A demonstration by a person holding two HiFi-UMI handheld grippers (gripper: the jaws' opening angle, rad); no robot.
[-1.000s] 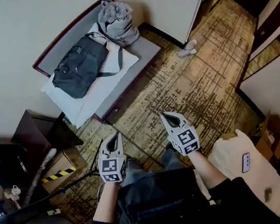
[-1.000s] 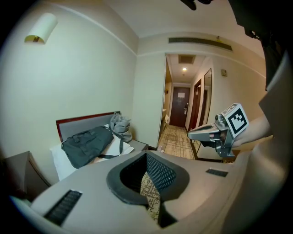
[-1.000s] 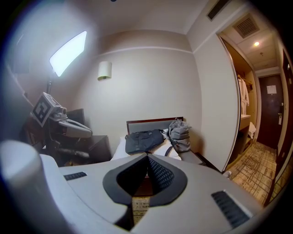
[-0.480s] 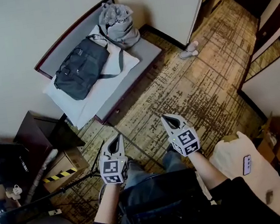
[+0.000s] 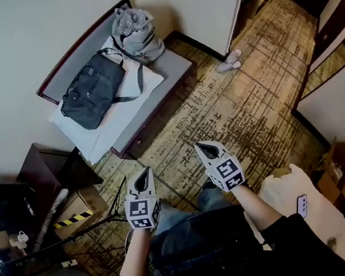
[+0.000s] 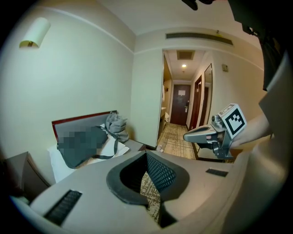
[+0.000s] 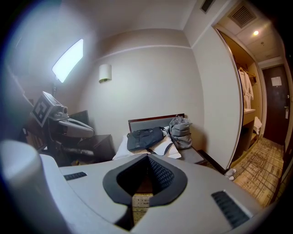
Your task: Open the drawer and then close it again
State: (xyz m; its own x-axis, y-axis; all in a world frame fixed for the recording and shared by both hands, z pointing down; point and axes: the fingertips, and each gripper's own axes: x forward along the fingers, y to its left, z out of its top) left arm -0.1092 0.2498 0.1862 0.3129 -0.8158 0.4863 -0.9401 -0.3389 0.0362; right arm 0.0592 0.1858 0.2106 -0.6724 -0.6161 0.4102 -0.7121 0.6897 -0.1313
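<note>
Left tongs (image 5: 144, 172), right tongs (image 5: 201, 146) nearer bench (image 5: 173, 64), lying diagonally

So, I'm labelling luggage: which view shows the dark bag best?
Head view: the dark bag lies whole, seen from above. Right gripper view shows it smaller, side-on; left gripper view has it blurred over.

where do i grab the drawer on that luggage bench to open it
Take the drawer by its front, the dark upright face under the luggage bench's grey top; its pull is too small to make out. That face looks onto the carpet, so probably come low from the carpet side. The left gripper and right gripper are shut: open one first.
</note>
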